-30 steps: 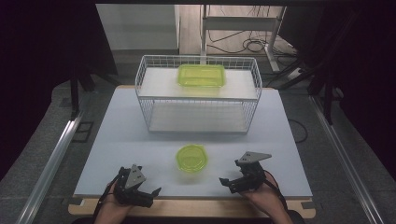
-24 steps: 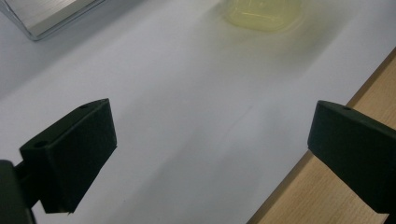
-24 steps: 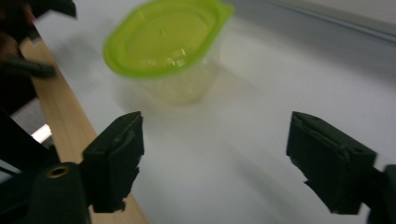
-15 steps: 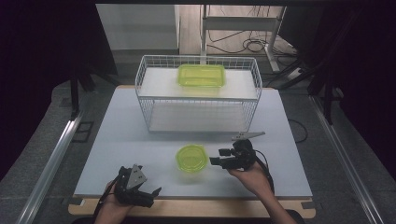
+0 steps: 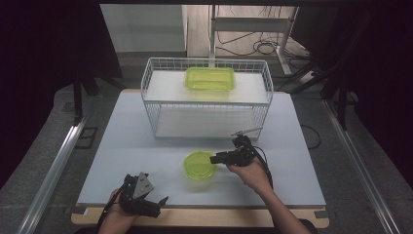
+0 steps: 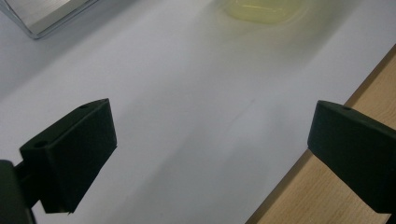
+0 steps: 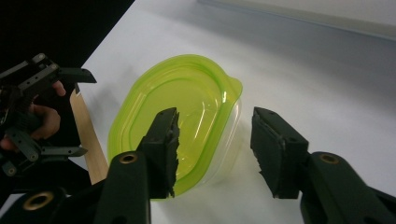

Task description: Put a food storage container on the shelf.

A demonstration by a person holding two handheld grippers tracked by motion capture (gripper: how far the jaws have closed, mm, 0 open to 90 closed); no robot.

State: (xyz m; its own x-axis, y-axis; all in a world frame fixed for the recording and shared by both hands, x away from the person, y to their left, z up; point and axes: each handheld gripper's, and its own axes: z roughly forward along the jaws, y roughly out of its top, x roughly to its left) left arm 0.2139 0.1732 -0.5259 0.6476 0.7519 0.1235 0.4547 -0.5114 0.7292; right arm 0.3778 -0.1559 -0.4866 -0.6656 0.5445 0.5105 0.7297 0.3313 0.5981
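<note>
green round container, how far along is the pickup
Done: the right gripper has reached the green round container on the white table, one jaw over its inside, one outside the rim. In hand: its jaws have just been closing but do not yet press the wall. Left: gripping and lifting. The left gripper waits open at the table's near edge.

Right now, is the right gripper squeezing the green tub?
Apart. In the right gripper view, the right gripper straddles the green tub's rim, and white table shows between one pad and the rim.
</note>
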